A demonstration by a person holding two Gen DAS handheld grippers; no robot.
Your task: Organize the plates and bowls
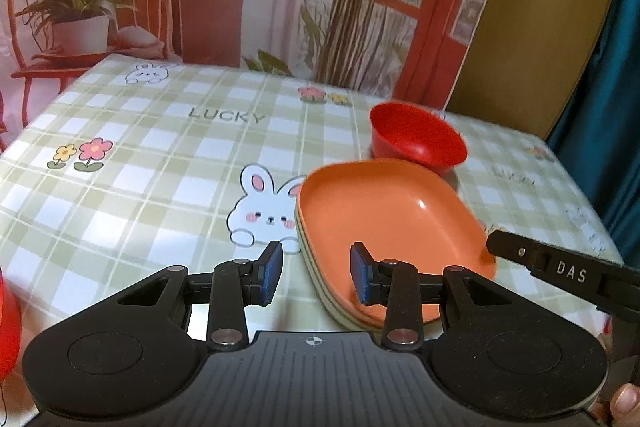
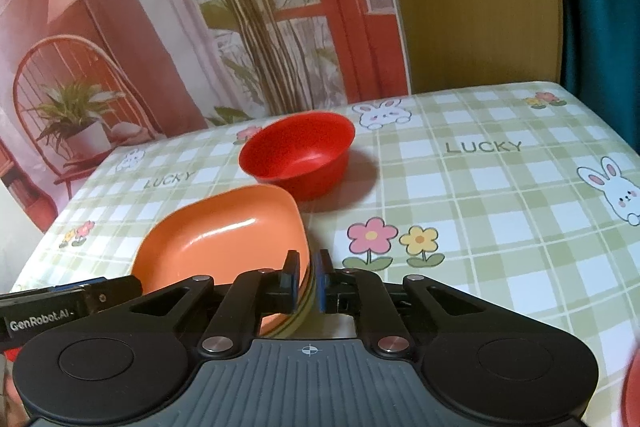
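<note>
Green-and-white checked oilcloth covers the counter, printed with rabbits and flowers, and it looks slick, so things may slide on it. Nearest the person sits the stack of plates, orange on top with paler rims showing beneath. The plates are rounded rectangles, and in the left wrist view their long axis runs from near left to far right. Just behind them, apart from the stack, stands the red bowl, upright and mouth up; being round, it has no long axis to speak of.

The right tongs are pressed together on the near right rim of the stack, one pad inside the orange plate and one outside. Whether they pinch only the top plate or several rims together I cannot tell. The left tongs stand part-spread over the near left rim, pressing nothing.

The step in hand appears to be moving or squaring the plates. It would go best with the pinch kept deep on the rim, the lift kept level, and the left tongs steadying the opposite edge so the lower plates neither drag nor tip.
</note>
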